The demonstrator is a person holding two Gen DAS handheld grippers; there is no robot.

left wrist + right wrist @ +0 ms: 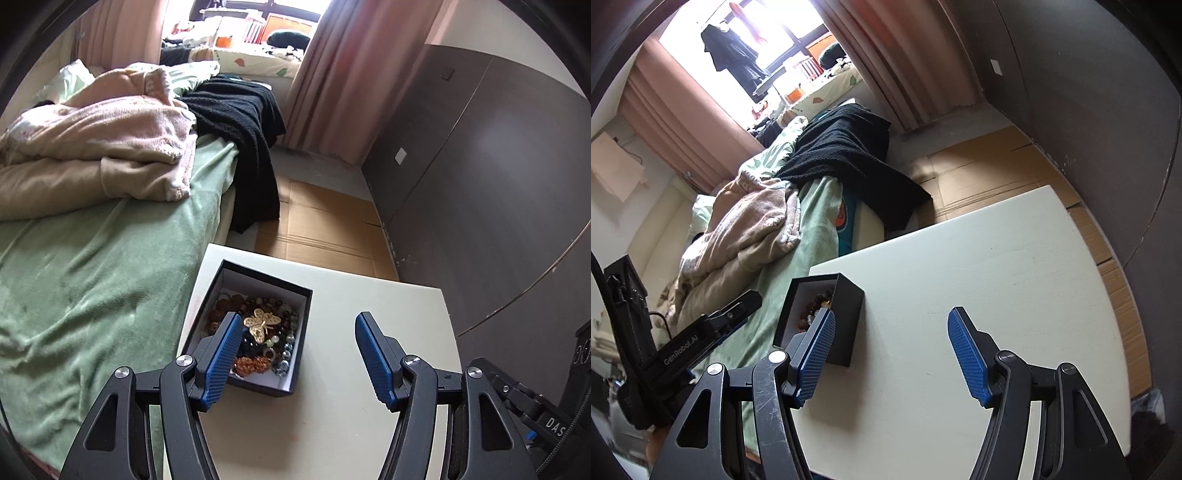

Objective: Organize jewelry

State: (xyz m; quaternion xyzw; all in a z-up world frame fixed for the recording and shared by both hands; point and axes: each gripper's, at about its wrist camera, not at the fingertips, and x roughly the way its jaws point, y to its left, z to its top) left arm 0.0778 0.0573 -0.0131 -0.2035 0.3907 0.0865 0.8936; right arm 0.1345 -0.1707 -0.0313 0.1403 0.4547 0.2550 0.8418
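Observation:
A black open box [300, 332] with a white lining stands on a white table [369, 350] near its left edge. It holds a heap of bead jewelry [258, 354] with a gold butterfly brooch [261, 322] on top. My left gripper [297, 321] is open and empty, held above the table with its left finger over the box. In the right wrist view the box [846, 317] is at the left and only some beads [816, 304] show. My right gripper [890, 319] is open and empty above the table [997, 277], right of the box.
A bed with a green sheet [92, 277], a beige blanket [92, 147] and a black throw [243, 122] lies left of the table. Cardboard [325, 225] covers the floor beyond it. A dark wardrobe [498, 166] stands to the right. The left gripper's body [683, 350] shows at left.

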